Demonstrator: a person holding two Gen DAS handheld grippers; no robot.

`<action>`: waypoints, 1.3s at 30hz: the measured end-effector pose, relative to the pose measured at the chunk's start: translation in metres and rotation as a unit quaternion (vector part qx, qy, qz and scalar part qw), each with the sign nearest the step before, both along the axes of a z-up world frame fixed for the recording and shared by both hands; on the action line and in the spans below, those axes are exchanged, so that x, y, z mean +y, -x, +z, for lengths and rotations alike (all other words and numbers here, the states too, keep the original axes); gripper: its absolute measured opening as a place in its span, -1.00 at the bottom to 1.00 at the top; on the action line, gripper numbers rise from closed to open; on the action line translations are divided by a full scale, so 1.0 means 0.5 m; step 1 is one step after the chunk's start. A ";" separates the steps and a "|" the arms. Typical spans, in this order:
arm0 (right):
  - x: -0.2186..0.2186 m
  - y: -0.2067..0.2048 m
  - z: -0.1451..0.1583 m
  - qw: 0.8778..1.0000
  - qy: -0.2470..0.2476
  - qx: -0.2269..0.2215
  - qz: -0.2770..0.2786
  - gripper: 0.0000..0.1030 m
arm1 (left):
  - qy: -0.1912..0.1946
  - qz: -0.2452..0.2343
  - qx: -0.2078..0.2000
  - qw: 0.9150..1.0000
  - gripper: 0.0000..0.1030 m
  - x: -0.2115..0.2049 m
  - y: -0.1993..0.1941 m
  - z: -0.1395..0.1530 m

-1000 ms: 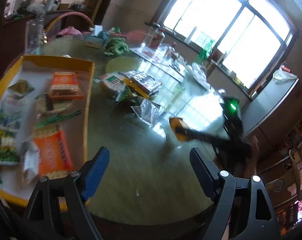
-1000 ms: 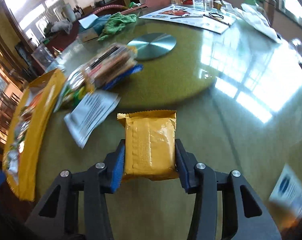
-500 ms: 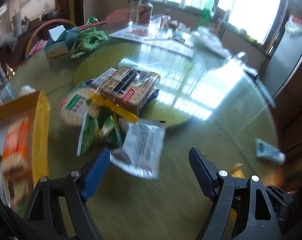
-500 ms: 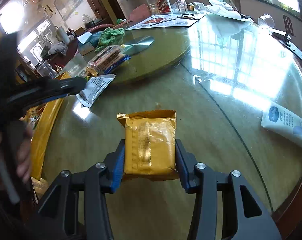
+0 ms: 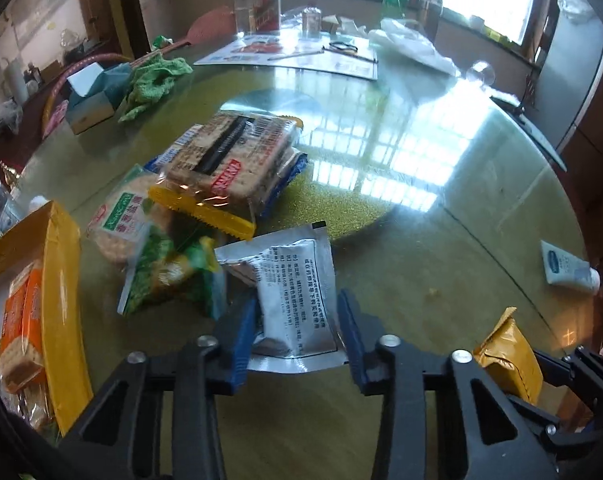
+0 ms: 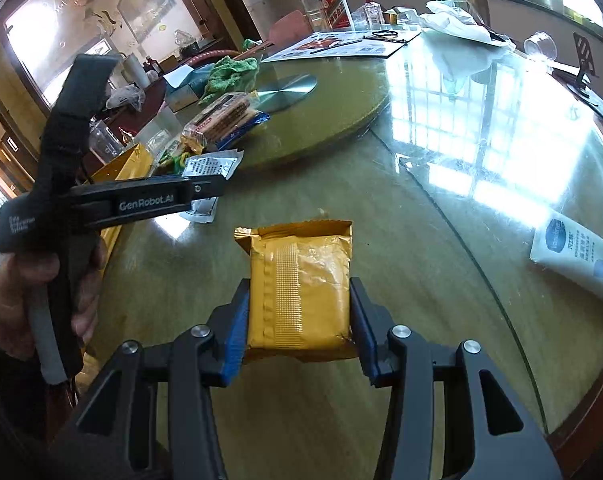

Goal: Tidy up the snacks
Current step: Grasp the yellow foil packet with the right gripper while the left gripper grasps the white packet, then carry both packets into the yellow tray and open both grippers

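Left wrist view shows our left gripper (image 5: pixel 297 326), jaws just closing, pinching a silver packet (image 5: pixel 293 300), while our right gripper (image 6: pixel 299 320) clamps a yellow packet (image 6: pixel 301 292) above the table (image 6: pixel 421 240).

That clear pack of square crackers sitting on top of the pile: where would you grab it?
Probably across its short width near the middle, coming down from above. The clear cracker pack is a long, stiff block lying flat atop other packets, so its two long sides are exposed. Its yellow crimped end is flimsier.
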State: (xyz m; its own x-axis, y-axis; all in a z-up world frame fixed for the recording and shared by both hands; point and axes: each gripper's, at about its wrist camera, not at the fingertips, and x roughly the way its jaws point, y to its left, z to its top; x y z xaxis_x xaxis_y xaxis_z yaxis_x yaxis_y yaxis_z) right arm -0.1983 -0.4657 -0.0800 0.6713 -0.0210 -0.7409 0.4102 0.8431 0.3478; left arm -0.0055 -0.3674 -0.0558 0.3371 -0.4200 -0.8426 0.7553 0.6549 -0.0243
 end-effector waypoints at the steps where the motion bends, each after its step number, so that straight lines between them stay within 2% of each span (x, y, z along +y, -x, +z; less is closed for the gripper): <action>1: 0.000 0.000 0.000 1.000 0.000 0.000 0.000 -0.07 | 0.013 0.008 0.017 1.000 -0.48 0.013 -0.005 0.001; 2: 0.001 0.000 0.000 1.000 0.002 0.001 0.000 -0.07 | 0.025 0.013 0.027 0.999 -0.95 0.023 -0.007 0.002; 4: 0.000 0.000 0.000 1.000 0.005 0.002 0.001 -0.08 | 0.041 0.017 0.045 0.998 -0.92 0.044 -0.006 -0.002; 10: 0.010 -0.003 0.001 1.000 0.026 0.011 0.000 -0.07 | 0.066 0.031 0.060 0.996 -0.91 0.084 0.007 -0.008; 13: 0.017 -0.006 0.001 0.999 0.034 0.016 0.002 -0.07 | 0.079 0.046 0.071 0.993 -0.80 0.093 -0.001 -0.017; 15: 0.023 -0.008 0.002 0.999 0.042 0.020 0.004 -0.07 | 0.084 0.050 0.074 0.992 -0.89 0.097 0.001 -0.016; 18: 0.029 -0.006 0.003 0.999 0.045 0.022 0.006 -0.08 | 0.087 0.050 0.056 0.993 -0.96 0.112 0.027 -0.006; 22: 0.034 -0.004 0.003 0.999 0.048 0.022 0.004 -0.11 | 0.125 0.061 0.091 0.986 -0.97 0.166 0.041 0.002; 26: 0.047 -0.005 0.010 0.999 0.033 0.008 0.007 -0.12 | 0.172 0.060 0.107 0.978 -0.98 0.241 0.066 0.037; 29: 0.073 -0.013 0.031 0.999 0.028 -0.011 0.019 -0.12 | 0.209 0.055 0.094 0.972 -0.98 0.311 0.084 0.087; 32: 0.123 -0.031 0.080 0.997 0.033 -0.048 0.051 -0.12 | 0.242 0.066 0.080 0.965 -0.98 0.396 0.082 0.134; 35: 0.187 -0.059 0.124 0.992 0.034 -0.077 0.096 -0.12 | 0.244 0.096 0.053 0.964 -0.98 0.468 0.056 0.161; 39: 0.277 -0.121 0.163 0.983 0.041 -0.091 0.156 -0.12 | 0.242 0.156 0.030 0.957 -0.98 0.560 0.009 0.160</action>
